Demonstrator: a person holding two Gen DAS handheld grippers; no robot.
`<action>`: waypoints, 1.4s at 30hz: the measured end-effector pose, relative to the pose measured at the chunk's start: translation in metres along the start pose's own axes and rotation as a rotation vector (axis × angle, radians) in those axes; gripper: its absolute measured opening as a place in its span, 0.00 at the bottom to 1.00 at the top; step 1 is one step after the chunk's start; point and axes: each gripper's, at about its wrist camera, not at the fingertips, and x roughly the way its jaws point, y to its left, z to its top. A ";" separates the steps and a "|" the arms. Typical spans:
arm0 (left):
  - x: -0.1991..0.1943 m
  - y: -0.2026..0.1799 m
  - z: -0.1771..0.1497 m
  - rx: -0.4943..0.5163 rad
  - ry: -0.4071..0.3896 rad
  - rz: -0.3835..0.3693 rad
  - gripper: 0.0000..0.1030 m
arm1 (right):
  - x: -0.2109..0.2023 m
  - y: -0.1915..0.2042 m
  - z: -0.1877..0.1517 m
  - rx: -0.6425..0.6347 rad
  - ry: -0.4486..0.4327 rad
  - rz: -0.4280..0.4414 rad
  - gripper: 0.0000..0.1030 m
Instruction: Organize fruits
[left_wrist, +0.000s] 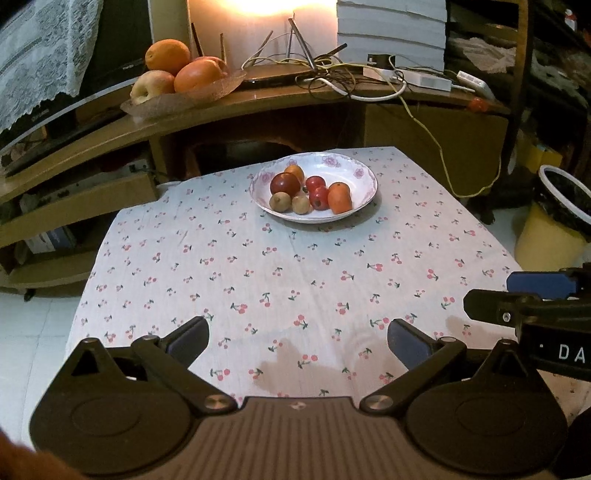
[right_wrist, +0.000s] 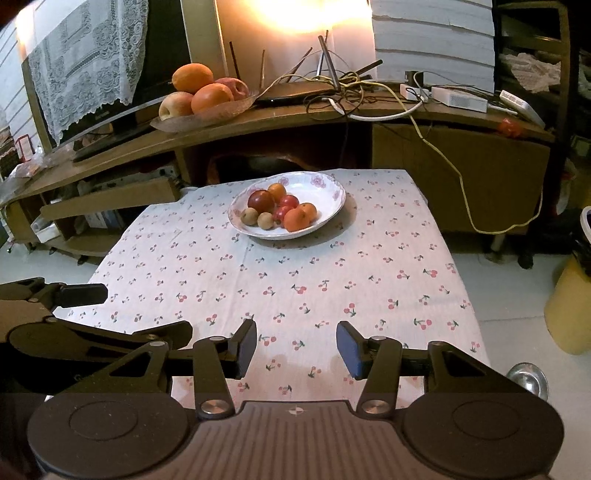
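Note:
A white flowered bowl (left_wrist: 364, 184) (right_wrist: 328, 195) sits at the far end of the cherry-print tablecloth (left_wrist: 288, 280) (right_wrist: 295, 280). It holds several small fruits: a dark red apple (left_wrist: 284, 183) (right_wrist: 260, 200), red ones (left_wrist: 318, 197), orange ones (left_wrist: 339, 198) (right_wrist: 296, 219) and two brown kiwis (left_wrist: 280, 202) (right_wrist: 249, 216). My left gripper (left_wrist: 297, 341) hovers open over the near cloth, nothing between its fingers. My right gripper (right_wrist: 296, 349) is also open and empty, narrower, beside it.
A glass dish (left_wrist: 184, 98) (right_wrist: 199, 118) of big oranges and apples stands on the wooden shelf behind the table. Tangled cables and a router (left_wrist: 332, 74) lie there too. A yellow bin (left_wrist: 554, 229) stands on the floor at right.

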 end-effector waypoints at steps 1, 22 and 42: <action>-0.001 0.000 -0.001 -0.002 0.002 0.001 1.00 | -0.001 0.000 -0.001 0.000 0.002 -0.002 0.49; -0.021 -0.003 -0.020 0.004 -0.006 0.043 1.00 | -0.016 0.012 -0.027 -0.013 0.028 -0.001 0.50; -0.030 -0.004 -0.029 -0.007 -0.002 0.054 1.00 | -0.023 0.016 -0.034 -0.021 0.027 0.004 0.50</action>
